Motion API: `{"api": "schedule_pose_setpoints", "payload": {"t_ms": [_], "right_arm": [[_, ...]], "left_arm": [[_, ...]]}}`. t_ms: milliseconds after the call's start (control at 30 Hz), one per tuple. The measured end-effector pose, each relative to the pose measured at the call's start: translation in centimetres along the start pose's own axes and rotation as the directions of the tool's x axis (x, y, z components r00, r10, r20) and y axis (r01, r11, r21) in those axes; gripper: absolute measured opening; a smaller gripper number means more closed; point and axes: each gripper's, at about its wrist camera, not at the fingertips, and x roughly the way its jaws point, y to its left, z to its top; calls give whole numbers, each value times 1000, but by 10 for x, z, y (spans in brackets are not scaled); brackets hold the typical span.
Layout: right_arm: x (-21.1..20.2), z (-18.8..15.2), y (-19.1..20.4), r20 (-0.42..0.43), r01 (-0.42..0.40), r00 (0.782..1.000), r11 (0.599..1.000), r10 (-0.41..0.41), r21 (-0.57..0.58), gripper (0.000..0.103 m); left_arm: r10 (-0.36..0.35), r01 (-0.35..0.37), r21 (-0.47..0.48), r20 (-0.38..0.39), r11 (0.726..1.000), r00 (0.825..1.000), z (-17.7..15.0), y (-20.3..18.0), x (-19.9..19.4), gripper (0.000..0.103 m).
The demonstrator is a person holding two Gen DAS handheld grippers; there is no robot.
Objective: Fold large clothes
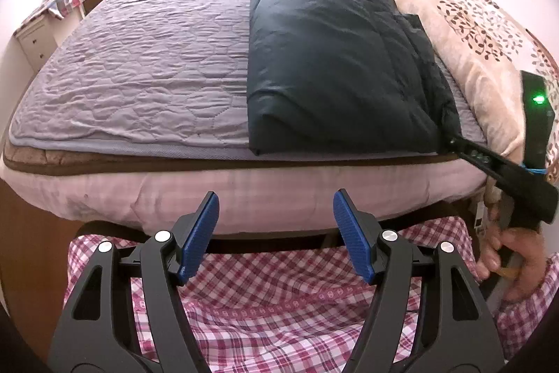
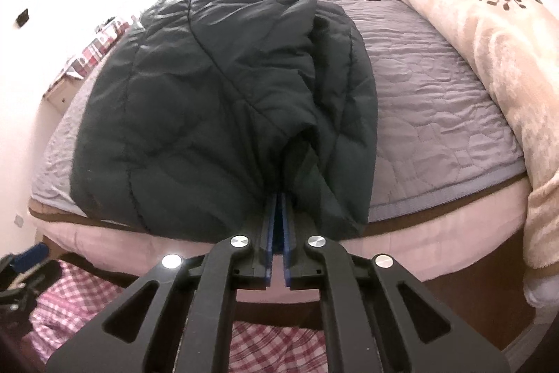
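A: We see a dark green quilted jacket [image 1: 335, 58] lying folded on the grey quilted bed cover [image 1: 146, 65], toward the right half of the bed, with its near end at the foot edge. It looks puffy, stitched in panels, with a smooth fold line along its left side.

B: From the right wrist view we get it bunched and creased along the right side, where a loose flap [image 2: 300, 6] stands up near the far end.

A: Its long axis runs from the foot edge up toward the head of the bed. Which end is collar or hem we cannot tell.

B: Our right gripper [image 2: 278, 198] has its blue pads nearly together at the jacket's near right corner, with dark cloth between them. Only a thin gap shows between the pads nearer the camera.

A: In the left wrist view that gripper's tip meets the same corner at the foot edge. Our left gripper [image 1: 276, 233] hangs below the bed edge, jaws wide apart with nothing between them, over red checked cloth [image 1: 272, 303].

B: The floral beige duvet [image 1: 464, 16] is bundled along the right, just beside the jacket.

A: The fingertips are buried in the cloth, so how deep the bite goes is hidden. The far end of the room is washed out by glare.
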Motion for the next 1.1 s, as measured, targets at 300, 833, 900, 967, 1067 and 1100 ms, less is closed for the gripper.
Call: {"api": "schedule_pose_setpoints", "payload": {"t_ms": [300, 833, 900, 967, 1067, 1100], "right_arm": [[-51, -23, 13, 76, 5, 997, 1000, -5, 7, 46], [-58, -61, 35, 53, 28, 998, 990, -21, -135, 49], [-56, -61, 34, 45, 28, 999, 991, -22, -134, 49], [-55, -61, 33, 39, 26, 999, 991, -21, -132, 49], [-54, -61, 33, 34, 25, 999, 991, -21, -132, 49], [-53, -61, 33, 33, 25, 999, 991, -21, -132, 49]], "left_arm": [[11, -11, 13, 10, 1000, 1000, 0, -7, -3, 67], [18, -19, 24, 44, 1000, 999, -1, -9, -17, 67], [20, -21, 22, 42, 1000, 999, -1, -9, -17, 67], [21, -22, 22, 42, 1000, 999, -1, -9, -16, 67], [23, -24, 26, 44, 999, 999, -1, -10, -16, 67], [23, -24, 27, 44, 999, 999, -1, -10, -16, 67]]}}
